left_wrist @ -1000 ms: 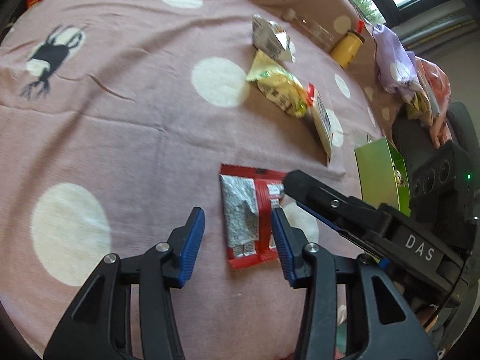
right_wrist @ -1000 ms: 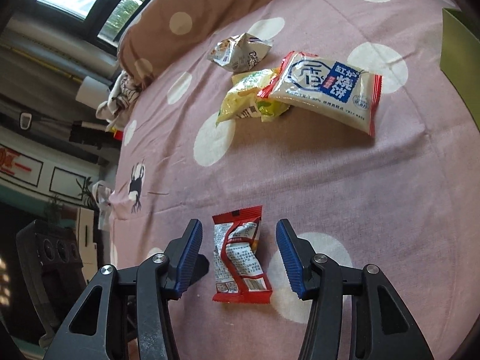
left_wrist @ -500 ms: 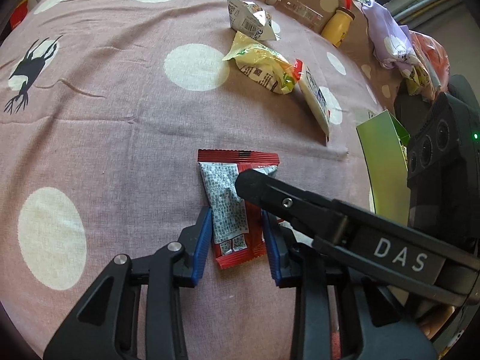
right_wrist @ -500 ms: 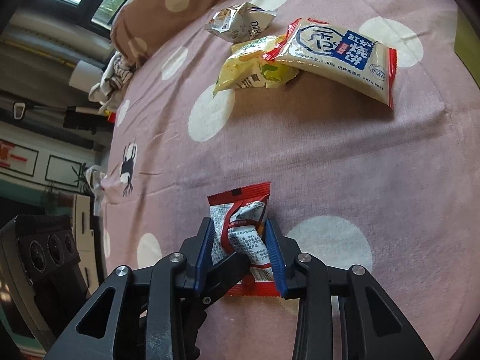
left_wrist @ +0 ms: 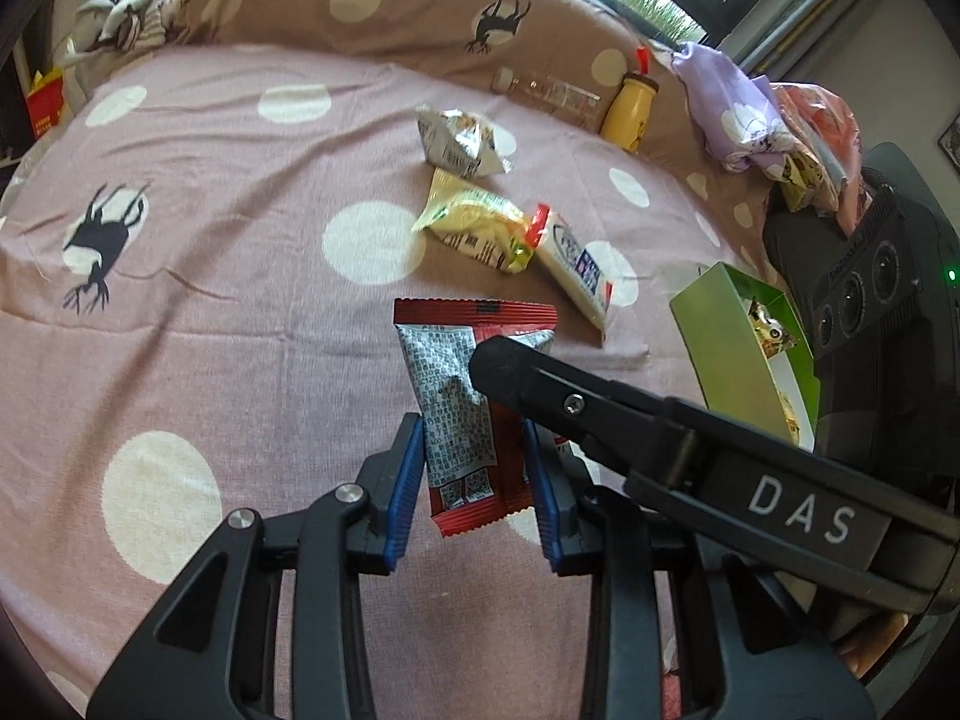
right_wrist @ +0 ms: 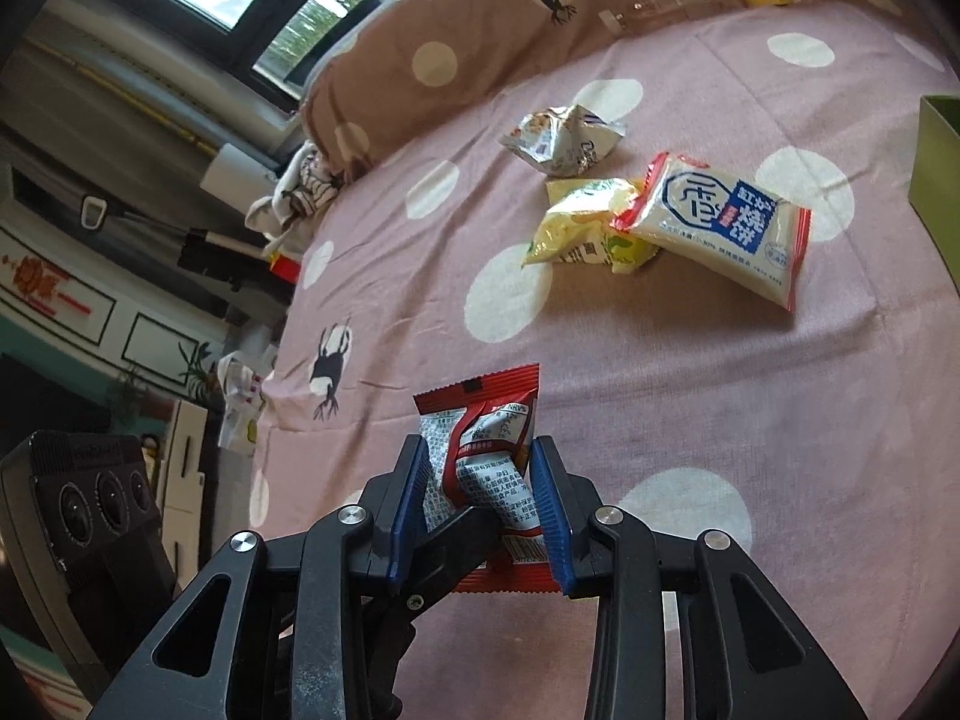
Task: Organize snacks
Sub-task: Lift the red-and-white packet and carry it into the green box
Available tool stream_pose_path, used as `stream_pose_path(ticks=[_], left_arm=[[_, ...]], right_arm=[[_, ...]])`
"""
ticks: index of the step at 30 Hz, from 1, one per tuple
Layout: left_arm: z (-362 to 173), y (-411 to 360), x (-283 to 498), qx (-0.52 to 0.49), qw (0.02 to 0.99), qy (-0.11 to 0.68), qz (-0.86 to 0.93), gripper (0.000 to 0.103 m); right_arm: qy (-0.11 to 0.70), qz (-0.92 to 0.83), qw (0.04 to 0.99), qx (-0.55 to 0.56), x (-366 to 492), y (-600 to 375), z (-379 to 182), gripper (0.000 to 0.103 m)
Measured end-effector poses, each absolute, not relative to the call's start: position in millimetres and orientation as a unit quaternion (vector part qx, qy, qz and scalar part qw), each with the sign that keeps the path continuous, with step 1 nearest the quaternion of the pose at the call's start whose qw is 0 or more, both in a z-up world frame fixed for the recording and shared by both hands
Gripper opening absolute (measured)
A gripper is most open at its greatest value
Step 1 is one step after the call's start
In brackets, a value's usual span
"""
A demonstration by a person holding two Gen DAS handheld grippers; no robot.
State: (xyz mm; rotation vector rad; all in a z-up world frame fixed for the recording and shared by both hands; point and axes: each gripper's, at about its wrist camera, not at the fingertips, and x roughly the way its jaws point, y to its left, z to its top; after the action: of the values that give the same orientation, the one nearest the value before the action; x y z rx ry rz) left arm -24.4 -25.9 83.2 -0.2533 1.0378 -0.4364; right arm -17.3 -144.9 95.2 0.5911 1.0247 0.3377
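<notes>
I log, left to right: my left gripper [left_wrist: 474,474], pads pressed on the red snack packet [left_wrist: 465,420], held above the pink spotted bedcover [left_wrist: 240,300]; my right gripper [right_wrist: 480,501], clamped on that same packet; farther right a silver bag [left_wrist: 459,141], yellow bag [left_wrist: 474,228], white biscuit pack [left_wrist: 576,270], and green box [left_wrist: 738,348] whose contents, possibly snacks, show only partly.

1. Bedspread [left_wrist: 240,312]: mauve-pink, cream dots, black deer silhouettes.
2. Held packet [left_wrist: 462,408]: red, silver-grey printed panel.
3. Box [left_wrist: 732,348]: green.
4. Gripper pads [right_wrist: 543,504]: blue.
5. Bottle [left_wrist: 627,111]: yellow.
</notes>
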Motion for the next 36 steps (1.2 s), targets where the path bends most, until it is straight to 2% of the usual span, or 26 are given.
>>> stream_pose_path(ticks=[36], left_arm=[[131.4, -34.2, -53.4, -0.111, 0.895, 0.356, -0.246, 0.032]], right_arm=[[0.337, 0.175, 0.893, 0.240, -57.4, -155.6, 160.3, 0.038]])
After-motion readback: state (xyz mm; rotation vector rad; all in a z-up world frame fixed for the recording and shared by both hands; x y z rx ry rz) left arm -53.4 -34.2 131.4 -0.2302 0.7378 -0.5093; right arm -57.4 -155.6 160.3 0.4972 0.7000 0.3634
